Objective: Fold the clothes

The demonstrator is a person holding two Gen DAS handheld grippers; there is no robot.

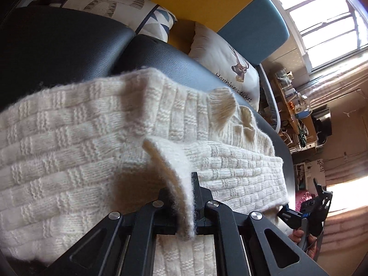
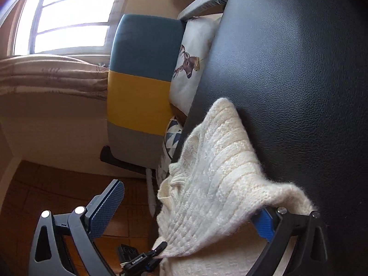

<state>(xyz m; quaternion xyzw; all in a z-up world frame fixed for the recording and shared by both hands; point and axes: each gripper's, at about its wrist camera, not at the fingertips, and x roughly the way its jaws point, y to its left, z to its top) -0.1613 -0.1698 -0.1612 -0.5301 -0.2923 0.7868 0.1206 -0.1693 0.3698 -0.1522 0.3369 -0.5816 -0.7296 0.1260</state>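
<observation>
Inspector A: Left gripper (image 1: 187, 197)?
Inspector B: Jaws clamped on a fold of the cream knit sweater (image 1: 69, 151), bottom centre of its frame.
Inspector A: Right gripper (image 2: 184, 211)?
Inspector B: Jaws wide apart; one blue pad (image 2: 107, 209) lower left, sweater draped over the other finger.
Inspector A: Sweater location?
Inspector B: On the black leather surface (image 2: 287, 73), beside the deer cushion (image 2: 191, 69).

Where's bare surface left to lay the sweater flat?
Bare black cushion lies beyond the sweater, bordered by the deer pillow. Near edge is crowded: left tool shut on a fold, right tool open around the sweater.
</observation>
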